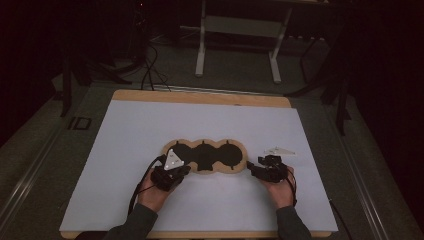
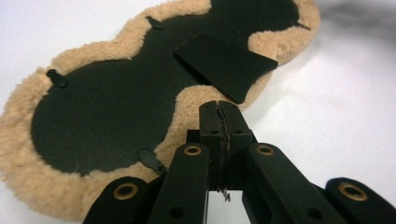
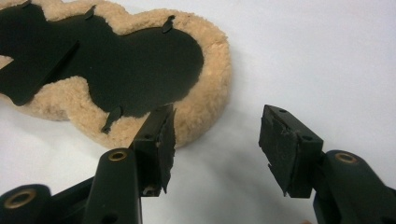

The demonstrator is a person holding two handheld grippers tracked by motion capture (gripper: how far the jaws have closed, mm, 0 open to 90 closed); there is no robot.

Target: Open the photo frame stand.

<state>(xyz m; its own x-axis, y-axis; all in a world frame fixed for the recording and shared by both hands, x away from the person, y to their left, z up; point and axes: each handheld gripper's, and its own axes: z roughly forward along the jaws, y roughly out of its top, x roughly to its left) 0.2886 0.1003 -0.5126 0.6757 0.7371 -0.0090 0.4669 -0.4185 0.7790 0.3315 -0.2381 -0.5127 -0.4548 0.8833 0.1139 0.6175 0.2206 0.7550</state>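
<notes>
Both hands enter from the near edge of the white table (image 1: 125,130). Left gripper (image 2: 219,109) has its jaws pressed together with nothing between them, at the near edge of the tan fleece pad (image 1: 205,156). Right gripper (image 3: 215,140) stands wide apart and empty, just beside the pad's right end.

Fluffy tan fleece pad (image 2: 28,154) with matt black leathery centre, on smooth white sheet (image 1: 150,130)
</notes>
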